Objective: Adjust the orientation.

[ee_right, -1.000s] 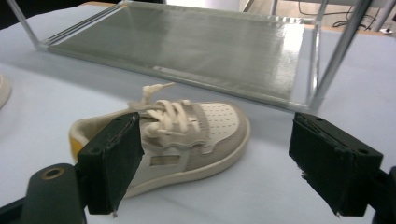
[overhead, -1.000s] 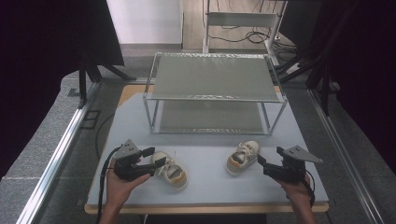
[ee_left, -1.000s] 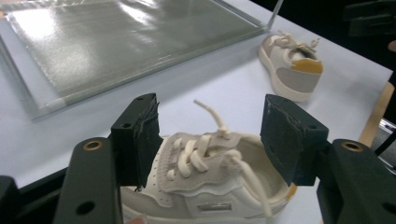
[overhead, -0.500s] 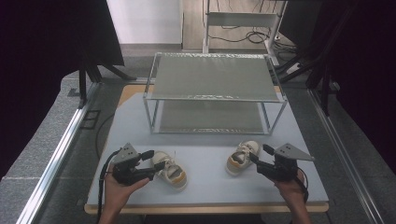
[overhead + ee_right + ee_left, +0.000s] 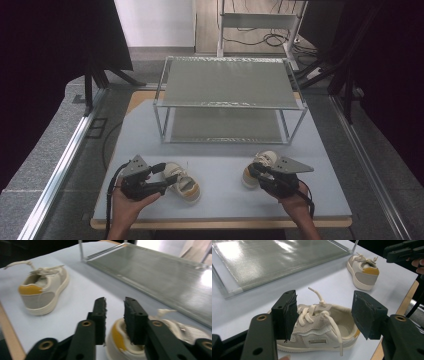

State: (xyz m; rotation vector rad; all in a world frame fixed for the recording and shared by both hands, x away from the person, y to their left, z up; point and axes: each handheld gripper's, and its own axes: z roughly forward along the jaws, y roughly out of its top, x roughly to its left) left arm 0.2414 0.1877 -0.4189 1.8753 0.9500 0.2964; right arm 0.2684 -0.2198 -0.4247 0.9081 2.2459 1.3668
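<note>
My left gripper [image 5: 323, 315] has its jaws wide apart, straddling the left shoe [image 5: 317, 330] at the laces, touching nothing yet. I would lower it until the pads flank the upper, then close gently on the sides, keeping the loose lace clear. My right gripper [image 5: 115, 320] has its jaws nearly together around the heel rim of the right shoe [image 5: 257, 167]; whether they bite, I cannot tell. Both shoes sit on the table [image 5: 225, 200], in front of the rack [image 5: 227, 82].
</note>
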